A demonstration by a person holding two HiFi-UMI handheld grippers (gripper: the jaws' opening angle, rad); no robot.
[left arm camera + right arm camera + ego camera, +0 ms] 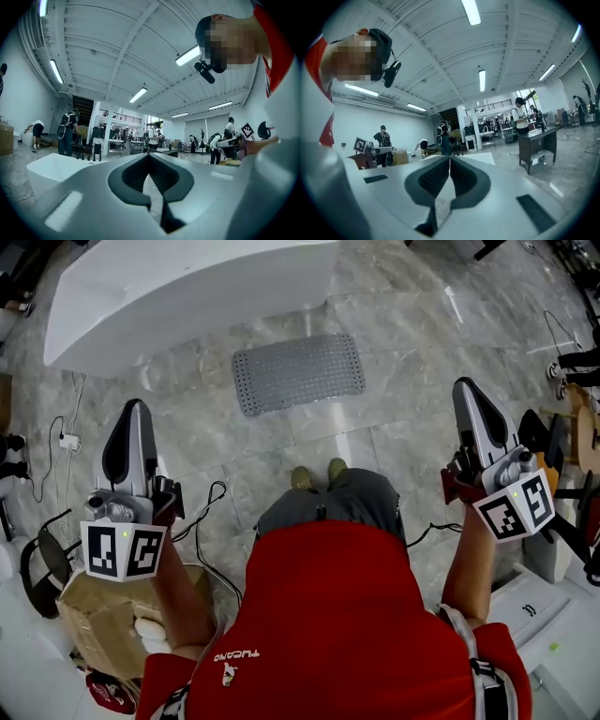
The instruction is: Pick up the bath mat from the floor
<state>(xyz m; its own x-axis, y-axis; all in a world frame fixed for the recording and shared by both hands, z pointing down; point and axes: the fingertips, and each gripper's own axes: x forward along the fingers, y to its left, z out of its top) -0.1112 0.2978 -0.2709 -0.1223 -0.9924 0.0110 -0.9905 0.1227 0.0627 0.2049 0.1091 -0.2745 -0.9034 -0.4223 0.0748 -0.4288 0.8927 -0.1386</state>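
Bath mat [298, 372]: grey, with a regular grid of small dots. Floor [422, 352]: grey marbled tiles with pale veining. Bathtub [178, 292]: plain white. Left gripper [136, 407] and right gripper [463, 385]: light grey shells with black inner panels. Marker cubes [124, 551]: white with black squares. Shirt [328, 615]: red, small white lettering. Shoes [317, 474]: olive. Cardboard box [98, 615]: brown.

A white bathtub [169, 292] fills the upper left of the head view, standing on a grey marbled tile floor [403, 324]. At the lower left sits an open cardboard box [98, 620], with a white power strip [67, 440] and its cord at the left edge. A black cable [211, 507] loops across the tiles left of centre. In the right gripper view, a dark desk [539, 140] stands at the right, a person [519, 117] behind it, under long ceiling lamps [471, 11].
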